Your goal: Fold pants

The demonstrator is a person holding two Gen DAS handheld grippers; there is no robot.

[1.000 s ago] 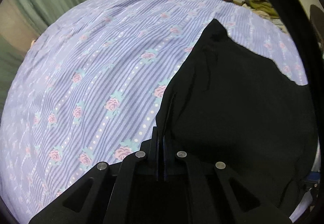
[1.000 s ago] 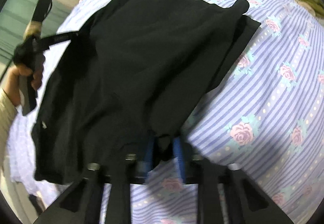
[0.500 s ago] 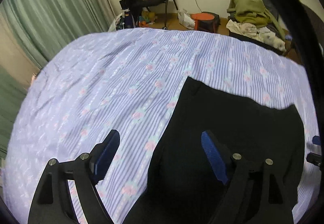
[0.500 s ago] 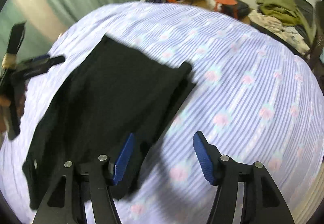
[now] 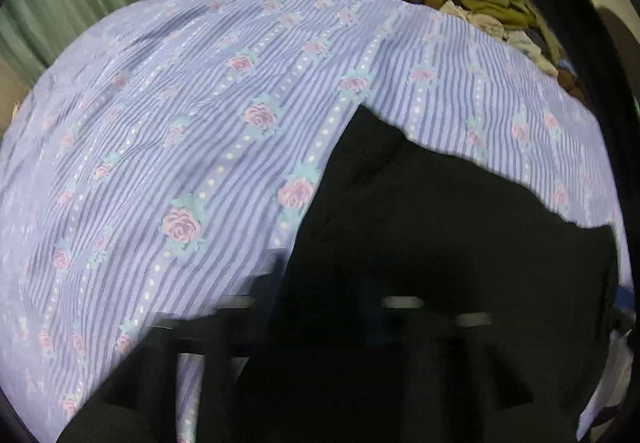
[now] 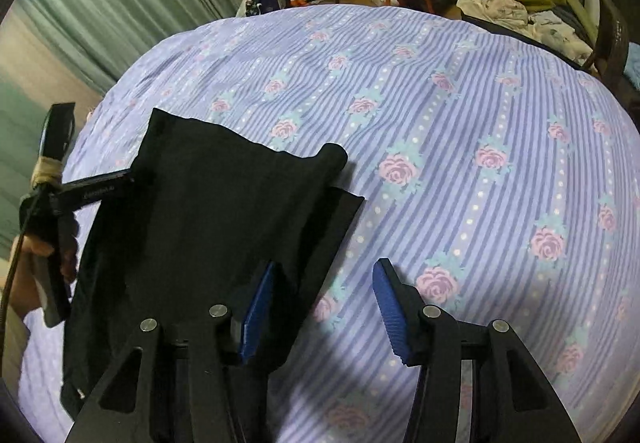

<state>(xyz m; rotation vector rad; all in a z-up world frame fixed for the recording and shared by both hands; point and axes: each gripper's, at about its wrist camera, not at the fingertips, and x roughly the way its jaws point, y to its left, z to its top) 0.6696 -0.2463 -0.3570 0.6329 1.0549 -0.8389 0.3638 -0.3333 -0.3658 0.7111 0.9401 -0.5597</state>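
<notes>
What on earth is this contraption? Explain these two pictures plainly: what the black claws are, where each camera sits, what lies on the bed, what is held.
There is no robot here. A person holds a two-fingered gripper in each hand, and each carries a wide-angle camera looking along its fingers. One picture comes from the left gripper, the other from the right gripper. Black pants, partly folded, lie on a striped, rose-patterned bedsheet. The left gripper is shut at the pants' edge; whether it pinches cloth is too blurred to tell. The right gripper's jaws have just been closing a little but stand apart at the opposite edge, gripping nothing.
</notes>
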